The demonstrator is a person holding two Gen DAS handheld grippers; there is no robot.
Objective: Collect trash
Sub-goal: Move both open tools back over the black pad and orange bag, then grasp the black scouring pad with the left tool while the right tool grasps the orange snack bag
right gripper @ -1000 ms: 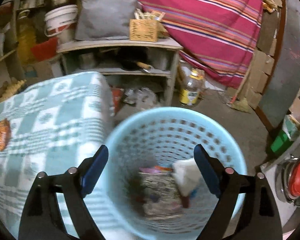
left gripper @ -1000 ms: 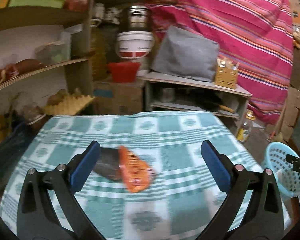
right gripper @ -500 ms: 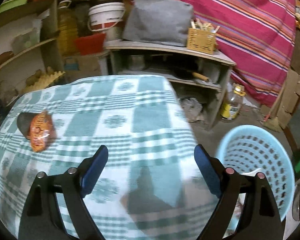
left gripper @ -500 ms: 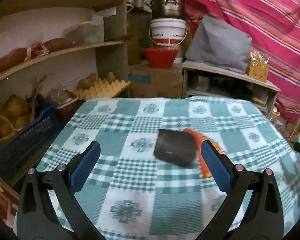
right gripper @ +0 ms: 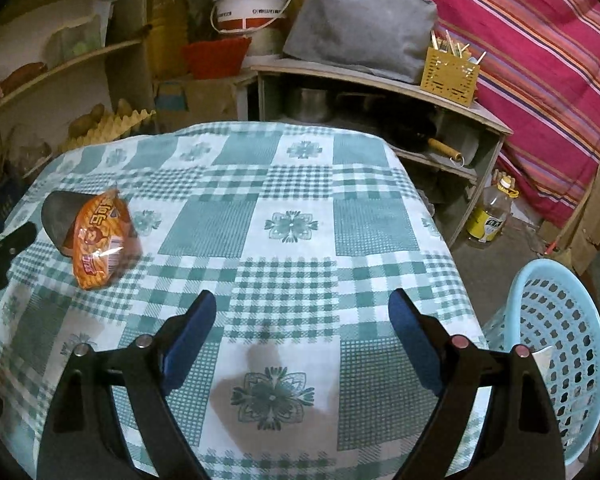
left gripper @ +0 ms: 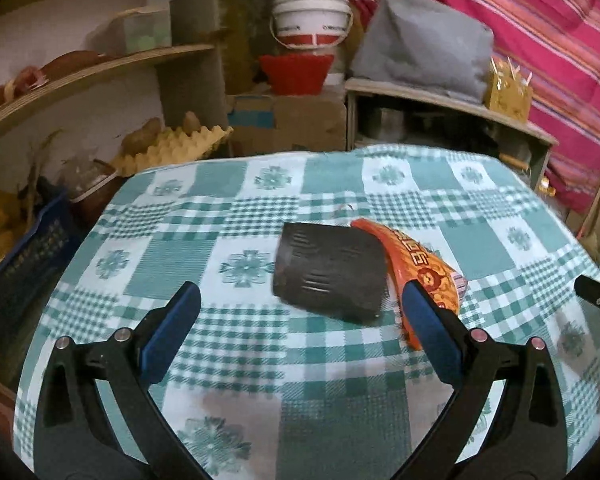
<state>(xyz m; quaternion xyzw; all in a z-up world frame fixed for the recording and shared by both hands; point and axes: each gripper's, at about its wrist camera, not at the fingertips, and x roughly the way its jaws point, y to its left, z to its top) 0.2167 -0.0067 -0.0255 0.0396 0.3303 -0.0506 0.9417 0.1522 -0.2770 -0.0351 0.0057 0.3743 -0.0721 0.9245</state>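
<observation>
A green-checked tablecloth (left gripper: 236, 216) covers the table, bearing a dark cup (left gripper: 330, 270) touching an orange snack packet (left gripper: 424, 264).

Dim warm light, fisheye-warped dark edges, slight motion blur, perhaps overhead source.

Tablecloth (right gripper: 292, 184): woven cloth, matt, green-white check.
Snack wrapper (right gripper: 98, 240): glossy orange plastic film, crinkled.
Dark pouch (left gripper: 328, 270): matt, finely ribbed.
Basket (right gripper: 556, 344): smooth light-blue perforated plastic.
Left gripper (left gripper: 300, 320), right gripper (right gripper: 302, 324): matt black plastic, blue pads.
</observation>
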